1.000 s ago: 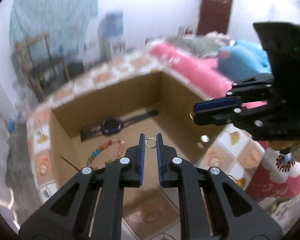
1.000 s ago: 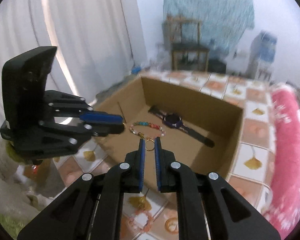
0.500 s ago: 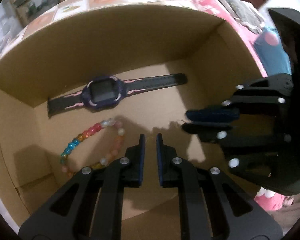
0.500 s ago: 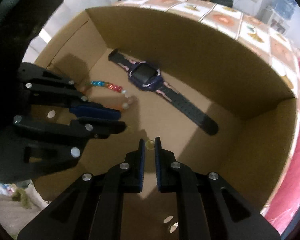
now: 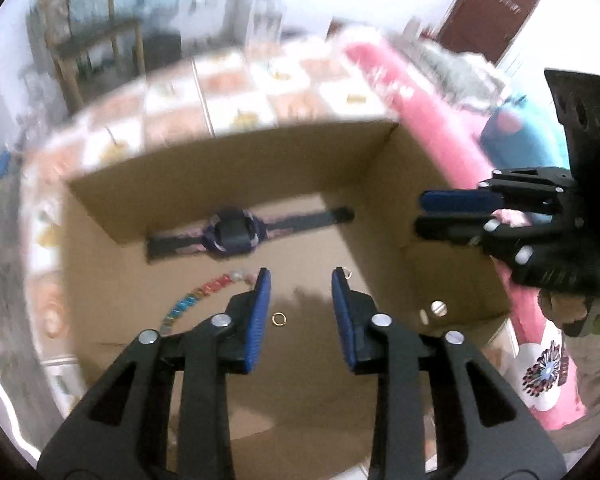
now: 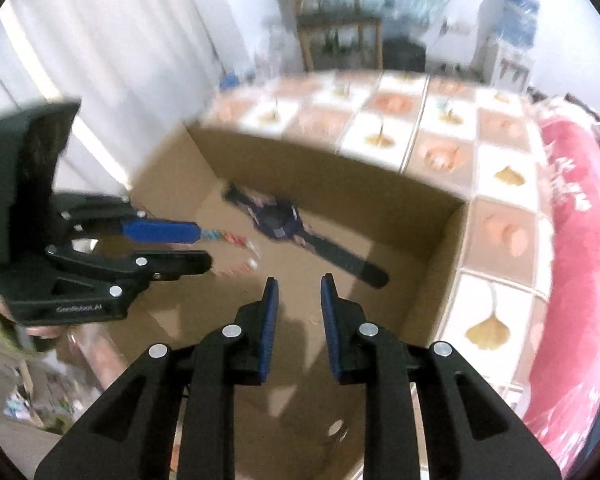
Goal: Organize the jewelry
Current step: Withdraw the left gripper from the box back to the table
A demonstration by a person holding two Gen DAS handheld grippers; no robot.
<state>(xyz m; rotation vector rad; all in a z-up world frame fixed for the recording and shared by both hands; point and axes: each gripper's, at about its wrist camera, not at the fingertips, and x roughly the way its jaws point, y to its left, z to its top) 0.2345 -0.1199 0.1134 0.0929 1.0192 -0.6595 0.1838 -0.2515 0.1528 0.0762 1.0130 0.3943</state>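
Gold ring (image 5: pixel 278 318), thin round hoop, loose on matte cardboard box (image 5: pixel 236 168) floor; left gripper (image 5: pixel 301 280), right gripper (image 6: pixel 299 286) opening, seemingly empty.

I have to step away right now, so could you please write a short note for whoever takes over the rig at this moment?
Left gripper: jaws opening, nothing between them; a small gold ring lies on the box floor just below.
Right gripper: jaws opening, nothing between them. A second small ring shows by the left gripper's right fingertip, seemingly on the box floor.
Cardboard box: holds the watch and the bead bracelet as well.
Done: watch, bracelet and at least one ring are in the box.
Left: check around the box for more jewelry; these blurred views show none for certain.
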